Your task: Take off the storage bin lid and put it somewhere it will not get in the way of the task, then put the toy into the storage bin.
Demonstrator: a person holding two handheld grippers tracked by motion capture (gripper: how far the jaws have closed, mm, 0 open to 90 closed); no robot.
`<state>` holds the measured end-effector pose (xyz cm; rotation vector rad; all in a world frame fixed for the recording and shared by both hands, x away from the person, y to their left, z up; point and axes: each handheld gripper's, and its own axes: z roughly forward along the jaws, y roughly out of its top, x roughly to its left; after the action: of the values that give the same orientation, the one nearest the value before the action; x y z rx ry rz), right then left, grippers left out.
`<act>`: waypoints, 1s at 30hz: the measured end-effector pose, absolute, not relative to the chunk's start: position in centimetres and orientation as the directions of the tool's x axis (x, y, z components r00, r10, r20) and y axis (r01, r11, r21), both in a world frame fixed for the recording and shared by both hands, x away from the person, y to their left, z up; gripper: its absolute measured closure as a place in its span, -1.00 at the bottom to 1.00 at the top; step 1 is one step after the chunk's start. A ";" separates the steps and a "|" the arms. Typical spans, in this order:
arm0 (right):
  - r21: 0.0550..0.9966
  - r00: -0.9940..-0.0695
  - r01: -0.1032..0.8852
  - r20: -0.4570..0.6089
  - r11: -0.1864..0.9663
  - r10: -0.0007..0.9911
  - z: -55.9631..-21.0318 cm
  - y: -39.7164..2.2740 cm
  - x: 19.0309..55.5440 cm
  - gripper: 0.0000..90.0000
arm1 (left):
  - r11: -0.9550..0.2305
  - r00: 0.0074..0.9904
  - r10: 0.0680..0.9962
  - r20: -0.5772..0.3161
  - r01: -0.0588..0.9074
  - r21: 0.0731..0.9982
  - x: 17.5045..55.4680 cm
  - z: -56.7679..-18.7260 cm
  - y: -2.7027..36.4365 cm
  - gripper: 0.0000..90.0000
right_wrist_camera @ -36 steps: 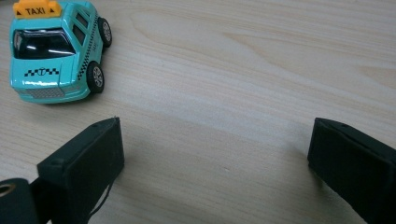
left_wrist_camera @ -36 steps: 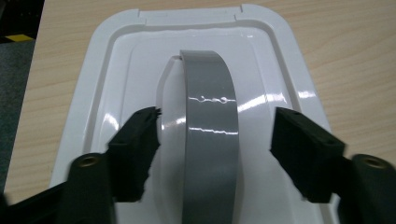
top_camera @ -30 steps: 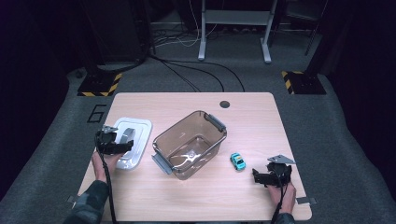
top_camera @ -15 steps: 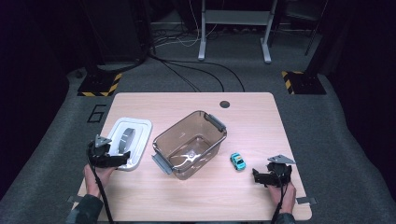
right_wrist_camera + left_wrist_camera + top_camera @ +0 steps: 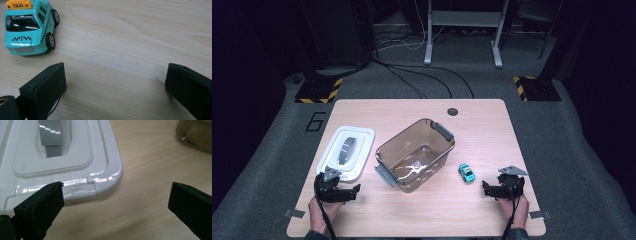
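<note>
Glossy white plastic lid point(image 5: 75, 157) with grey handle, flat on pale wood-grain surface point(image 5: 472, 120) left of clear smoky tub point(image 5: 414, 155), left claw point(image 5: 343, 192) just widened, empty, at lid's rounded corner, right claw point(image 5: 115, 85) wide, teal toy taxi point(image 5: 28, 26) lettering legible up close.

- High view: from above the near edge, looking forward and down over the whole wooden table point(image 5: 422, 112).
- Left gripper view: close, low over the white lid point(image 5: 62, 157).
- Right gripper view: close, facing the toy taxi point(image 5: 28, 27); both things appear from above too.

Each black tool point(image 5: 343, 192) has two blocky jaws, a grey three-cornered plate and a trailing cable.
</note>
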<state>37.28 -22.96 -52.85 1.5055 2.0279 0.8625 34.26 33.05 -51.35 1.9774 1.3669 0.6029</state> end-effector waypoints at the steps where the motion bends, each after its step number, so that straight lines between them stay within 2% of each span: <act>1: 0.720 -0.289 0.664 -0.001 0.202 0.957 -52.8 -23.0 37.3 -0.94 | -0.261 0.358 0.934 0.020 0.640 0.722 34.1 -51.6 32.9 -1.00; 6: 0.719 -0.287 0.665 -0.003 0.201 0.958 -52.8 -23.0 37.3 -0.94 | -0.251 0.355 0.935 0.001 0.658 0.710 33.3 -53.1 32.6 -1.00; 30: 0.720 -0.276 0.666 -0.002 0.193 0.961 -52.9 -23.0 37.3 -0.95 | -0.235 0.341 0.940 -0.002 0.654 0.719 33.1 -53.2 32.7 -1.00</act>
<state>37.29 -23.02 -52.87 1.5173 2.0162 0.8552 33.14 32.67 -53.17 1.9799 1.3900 0.5869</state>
